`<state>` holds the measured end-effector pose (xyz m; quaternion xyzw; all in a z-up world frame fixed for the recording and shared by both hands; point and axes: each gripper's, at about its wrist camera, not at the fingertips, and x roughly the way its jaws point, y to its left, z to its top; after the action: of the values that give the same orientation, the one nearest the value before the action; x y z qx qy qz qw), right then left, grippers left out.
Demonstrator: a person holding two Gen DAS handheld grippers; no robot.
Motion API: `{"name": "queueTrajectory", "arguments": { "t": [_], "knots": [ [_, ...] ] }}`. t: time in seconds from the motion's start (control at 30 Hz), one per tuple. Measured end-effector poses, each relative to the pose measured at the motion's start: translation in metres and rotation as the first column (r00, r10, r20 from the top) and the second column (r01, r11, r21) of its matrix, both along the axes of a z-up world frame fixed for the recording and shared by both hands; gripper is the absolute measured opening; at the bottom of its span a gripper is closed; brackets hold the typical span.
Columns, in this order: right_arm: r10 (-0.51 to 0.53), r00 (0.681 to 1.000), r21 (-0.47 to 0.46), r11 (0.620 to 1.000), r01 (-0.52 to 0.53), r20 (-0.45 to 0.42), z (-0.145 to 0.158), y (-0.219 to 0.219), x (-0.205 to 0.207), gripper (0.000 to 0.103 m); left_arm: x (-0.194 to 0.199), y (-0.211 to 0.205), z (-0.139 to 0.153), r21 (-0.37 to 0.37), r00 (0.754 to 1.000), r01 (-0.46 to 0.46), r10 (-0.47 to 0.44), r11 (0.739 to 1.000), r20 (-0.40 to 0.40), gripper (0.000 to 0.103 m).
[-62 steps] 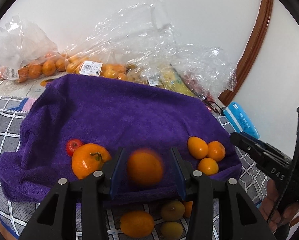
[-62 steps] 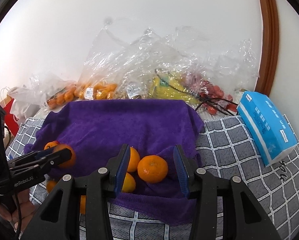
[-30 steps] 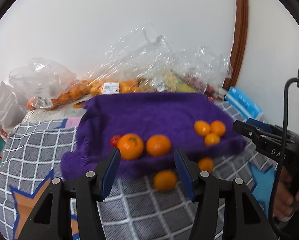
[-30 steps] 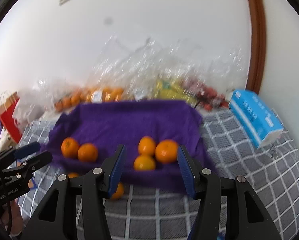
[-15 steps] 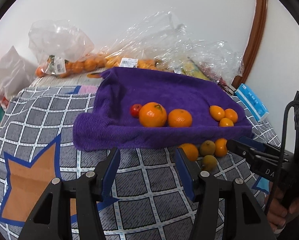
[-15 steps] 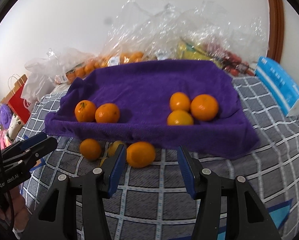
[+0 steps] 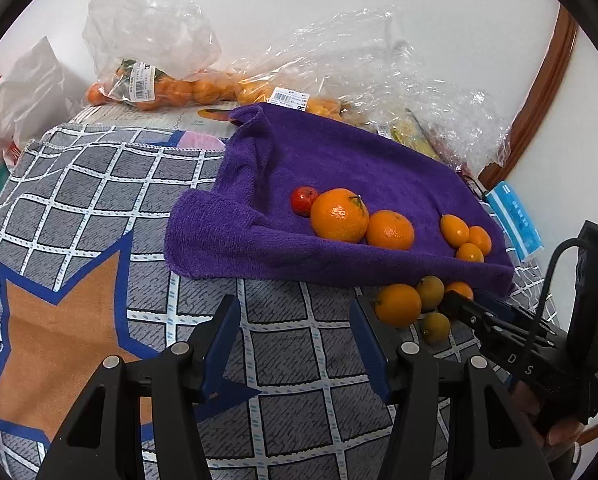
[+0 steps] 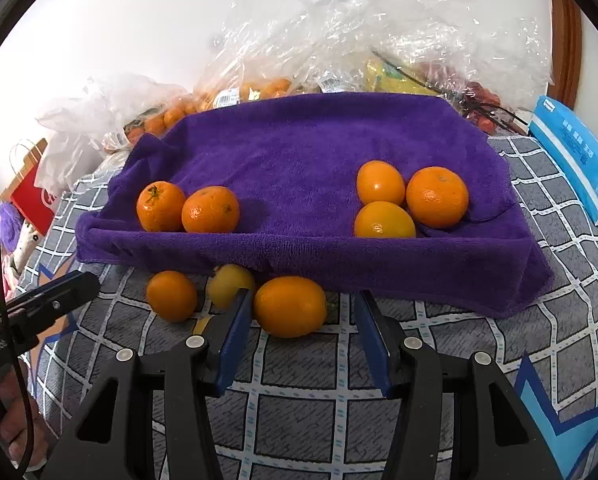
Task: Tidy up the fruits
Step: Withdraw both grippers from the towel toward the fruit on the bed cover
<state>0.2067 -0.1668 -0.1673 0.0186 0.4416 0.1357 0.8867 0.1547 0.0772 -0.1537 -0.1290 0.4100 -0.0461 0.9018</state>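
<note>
Loose in front of the purple towel, on the grey checked cloth: one oval orange fruit, smooth and glossy, lying between the blue pads of the right gripper but untouched on either side; jaws apart, nothing clamped. Just to its left, a duller yellow fruit partly hidden behind the left pad, then a rounder small orange. A fourth, yellow-green one seen only from the left wrist, beside the tip of the other tool.

Up on the towel, two groups. Left group: two round oranges touching, one with a green stem scar, and behind them a small red fruit. Right group: three smaller orange fruits pressed together, two oval and paler, one round and deeper in colour.

Left gripper over bare checked cloth near an orange star shape, jaws apart and empty.

Behind the towel, clear plastic bags holding more fruit; to the right, a blue packet.
</note>
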Motion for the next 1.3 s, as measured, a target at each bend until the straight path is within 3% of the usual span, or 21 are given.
{"name": "queueTrajectory", "arguments": {
  "t": [0.13,0.33,0.9,1.3],
  "knots": [
    [0.000,1.000,-0.020,1.000,0.000,0.003,-0.001,0.003,0.000,0.040,0.000,-0.005,0.000,0.041,1.000,0.004,-0.004,0.999,0.002,0.054],
    [-0.002,1.000,-0.020,1.000,0.002,0.019,0.000,0.002,-0.001,0.040,-0.001,-0.009,0.001,0.070,1.000,0.015,-0.016,0.997,0.008,0.054],
    [0.003,0.997,0.010,1.000,-0.004,0.071,0.012,-0.013,-0.021,0.040,0.005,-0.004,-0.005,0.064,1.000,0.006,-0.005,0.998,-0.020,0.054],
    [-0.057,0.994,-0.003,0.998,0.058,0.095,0.013,-0.039,-0.040,0.040,0.006,-0.008,-0.012,0.089,1.000,0.007,-0.005,0.996,-0.029,0.054]
  ]
}}
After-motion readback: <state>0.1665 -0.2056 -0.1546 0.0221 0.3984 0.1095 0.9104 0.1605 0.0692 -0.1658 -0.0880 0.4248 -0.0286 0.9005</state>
